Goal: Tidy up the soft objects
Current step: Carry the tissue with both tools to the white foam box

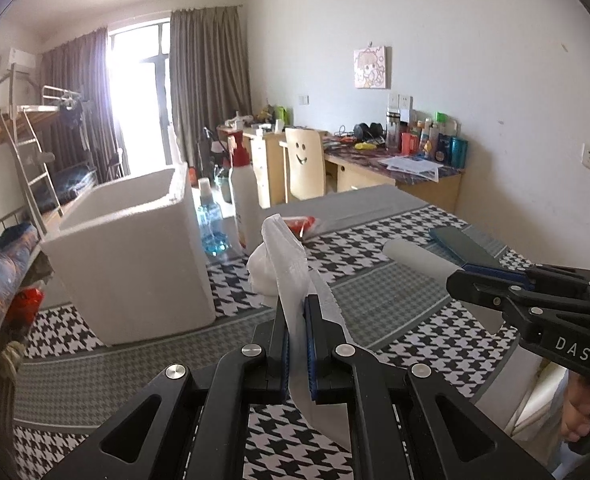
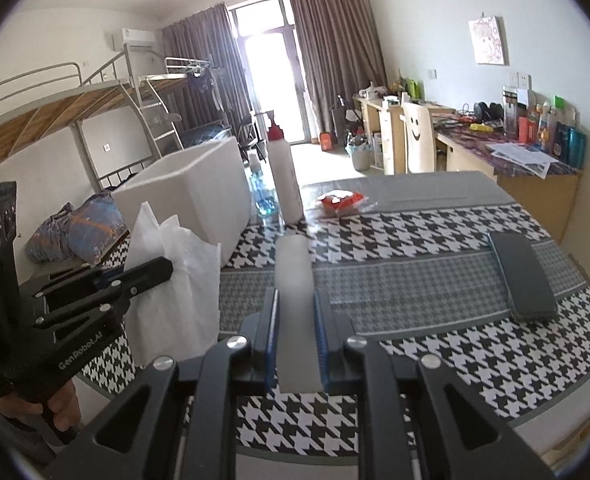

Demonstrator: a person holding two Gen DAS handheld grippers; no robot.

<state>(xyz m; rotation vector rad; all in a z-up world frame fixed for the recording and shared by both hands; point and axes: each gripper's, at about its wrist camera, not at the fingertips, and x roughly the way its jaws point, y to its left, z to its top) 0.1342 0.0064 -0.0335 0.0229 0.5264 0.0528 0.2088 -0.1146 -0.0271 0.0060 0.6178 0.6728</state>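
My left gripper point(image 1: 297, 312) is shut on a white plastic bag point(image 1: 283, 264) and holds it up above the houndstooth table; the bag also shows in the right wrist view point(image 2: 175, 280), hanging from the left gripper point(image 2: 151, 272). My right gripper point(image 2: 295, 312) is shut on a white roll point(image 2: 295, 288) that sticks out forward between the fingers; in the left wrist view the roll point(image 1: 419, 258) shows at the right, held by the right gripper point(image 1: 467, 276). A white foam box point(image 1: 135, 248) stands open-topped on the table's left side.
A tall white bottle with a red cap point(image 2: 281, 172) and a blue spray bottle point(image 2: 263, 196) stand behind the foam box point(image 2: 199, 196). A red snack packet point(image 2: 341, 200) lies mid-table. A dark flat case point(image 2: 521, 276) lies at the right. Desks, a chair and bunk beds stand beyond.
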